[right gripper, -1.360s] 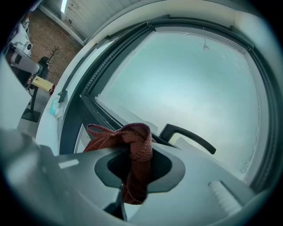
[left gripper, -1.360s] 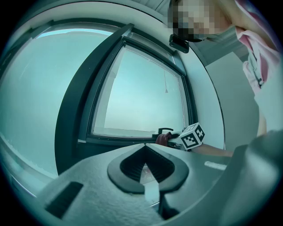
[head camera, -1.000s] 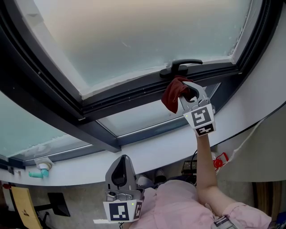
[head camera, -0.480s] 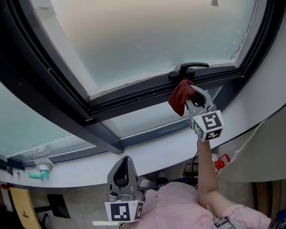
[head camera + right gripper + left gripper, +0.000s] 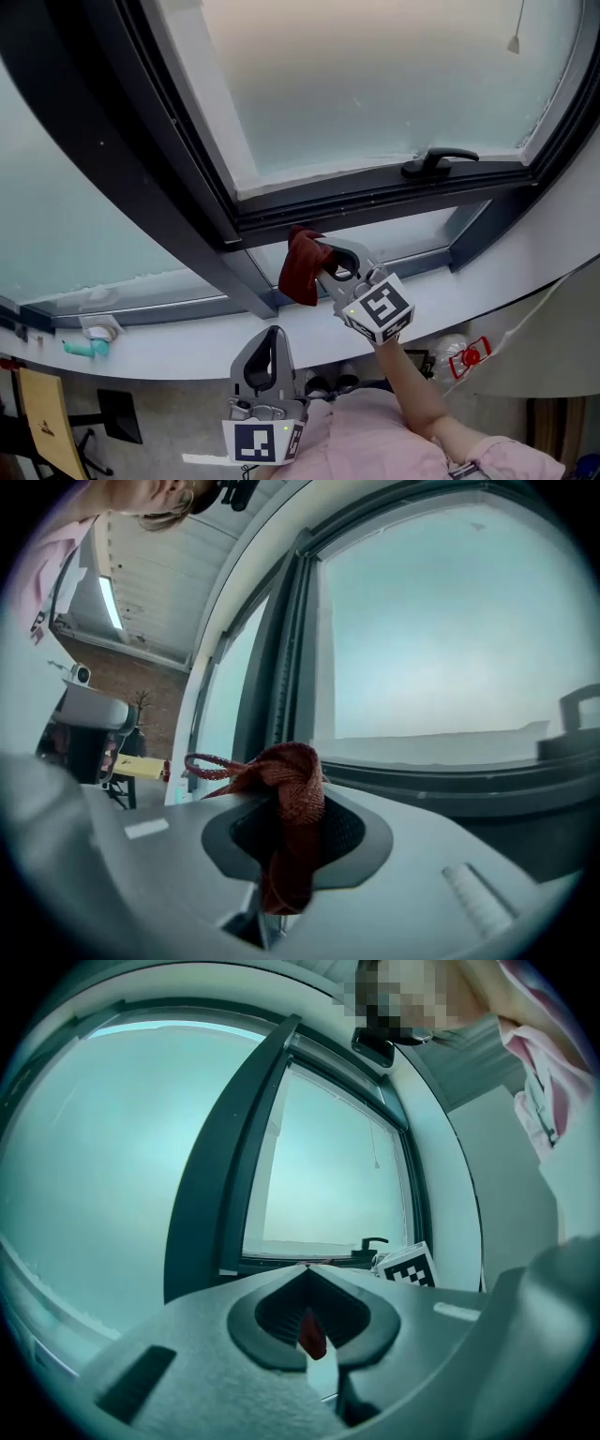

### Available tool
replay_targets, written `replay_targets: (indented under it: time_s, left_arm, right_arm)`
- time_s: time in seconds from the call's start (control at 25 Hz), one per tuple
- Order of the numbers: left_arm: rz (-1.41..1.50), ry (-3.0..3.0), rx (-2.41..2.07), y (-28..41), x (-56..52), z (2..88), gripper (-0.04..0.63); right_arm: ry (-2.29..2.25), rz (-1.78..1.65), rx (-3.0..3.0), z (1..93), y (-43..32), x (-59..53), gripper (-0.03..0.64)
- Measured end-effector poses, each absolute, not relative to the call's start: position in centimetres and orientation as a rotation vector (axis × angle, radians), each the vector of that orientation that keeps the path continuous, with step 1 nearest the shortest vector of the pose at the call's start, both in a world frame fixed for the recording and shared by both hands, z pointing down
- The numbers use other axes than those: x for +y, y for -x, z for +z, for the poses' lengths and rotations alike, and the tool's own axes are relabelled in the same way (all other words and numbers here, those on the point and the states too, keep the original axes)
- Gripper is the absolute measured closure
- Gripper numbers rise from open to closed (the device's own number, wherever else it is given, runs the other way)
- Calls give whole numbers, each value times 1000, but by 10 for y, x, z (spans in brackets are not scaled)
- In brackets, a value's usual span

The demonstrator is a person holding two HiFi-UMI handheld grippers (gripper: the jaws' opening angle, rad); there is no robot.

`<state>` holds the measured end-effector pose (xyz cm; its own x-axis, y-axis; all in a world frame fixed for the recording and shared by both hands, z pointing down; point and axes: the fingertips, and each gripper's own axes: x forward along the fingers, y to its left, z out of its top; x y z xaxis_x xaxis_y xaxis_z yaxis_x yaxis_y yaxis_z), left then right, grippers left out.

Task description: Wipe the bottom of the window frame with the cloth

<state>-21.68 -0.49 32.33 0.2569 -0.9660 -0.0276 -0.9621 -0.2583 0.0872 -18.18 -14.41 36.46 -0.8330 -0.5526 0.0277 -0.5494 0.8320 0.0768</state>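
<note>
Cloth: dark red woven cloth (image 5: 302,265), bunched and pinched in the jaws of the right gripper (image 5: 328,265); its top seems to touch the dark grey bottom rail of the window frame (image 5: 375,202), beside the dark upright post (image 5: 178,178).
Rail axis: roughly 8 to 2 o'clock in the head view; most of it lies toward 2 o'clock from the cloth, toward the black lever handle (image 5: 439,161).
Nearer hand: right.
Right arm: stretched up from 5 o'clock.
Left gripper (image 5: 267,342): low at 6 o'clock, jaws together on nothing, well apart from the rail.
</note>
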Motion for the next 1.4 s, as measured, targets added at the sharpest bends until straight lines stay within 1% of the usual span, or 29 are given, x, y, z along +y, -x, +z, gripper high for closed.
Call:
replay_targets:
  time_s: [0.24,0.52,0.76,1.12,1.4]
  left_arm:
    - [-118,-2390,-1978,257,12,322,598]
    - [-109,-2340,-2067,298,30,320,598]
    - [-103,-2325,-2074,320,36,324,598]
    - [-131,-2321,-2058,328,39,327,598]
    - [-152,-2287,-2091,333,42,328,598]
  right_arm:
    - [-793,-67,-2947,384,251,-141,555]
    - [-832,-35,-2954,388,293,-156,555]
    - [-865,-10,-2934,399,323,-168,555]
    - [-889,-37,-2899,400,327,-169,554]
    - [-962,-10,-2912,399,307,-175,555]
